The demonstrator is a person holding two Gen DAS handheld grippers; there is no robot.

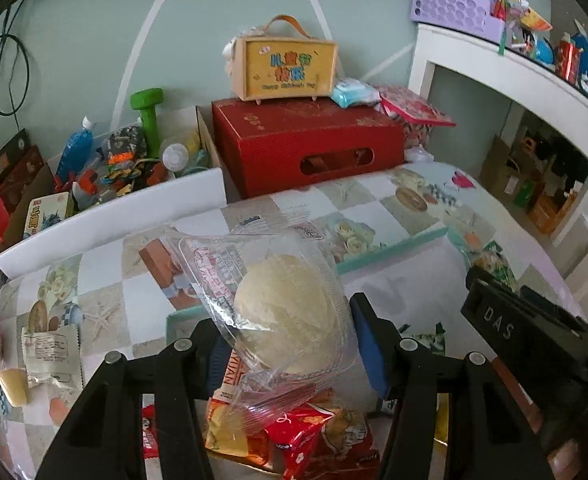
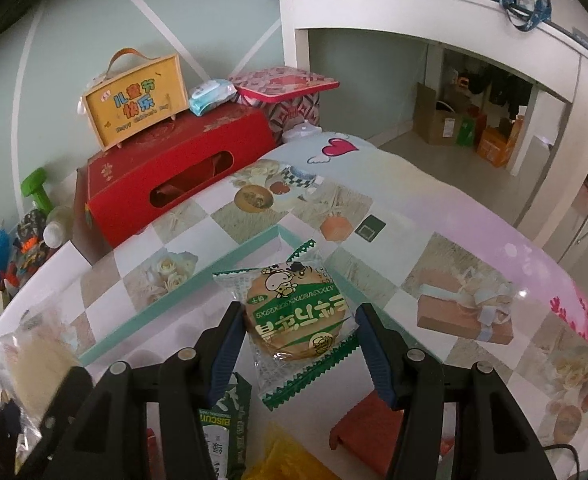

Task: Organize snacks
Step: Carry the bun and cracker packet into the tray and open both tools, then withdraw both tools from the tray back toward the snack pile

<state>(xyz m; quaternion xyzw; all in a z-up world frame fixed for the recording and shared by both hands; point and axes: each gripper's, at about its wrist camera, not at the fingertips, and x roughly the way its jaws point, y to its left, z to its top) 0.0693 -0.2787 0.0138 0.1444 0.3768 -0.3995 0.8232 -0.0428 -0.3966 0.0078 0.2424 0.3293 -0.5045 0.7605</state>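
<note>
- Pastry in clear wrapper (image 1: pixel 286 312), frame centre, pinched in left claw (image 1: pixel 290 344).
- Right claw (image 2: pixel 300 336) clamps green-wrapped biscuit (image 2: pixel 298 320) above teal-rimmed tray (image 2: pixel 230 258).
- Advice: lower each gently beside matching snacks; avoid crushing.

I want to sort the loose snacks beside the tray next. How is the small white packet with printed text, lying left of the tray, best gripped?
The white packet lies flat on the table, so come from above. Close the hand-held gripper across its narrower width at the middle, where the filled body gives thickness; the crimped ends look thin and could slip. Both grippers hold snacks now, so one probably must be freed first.
</note>
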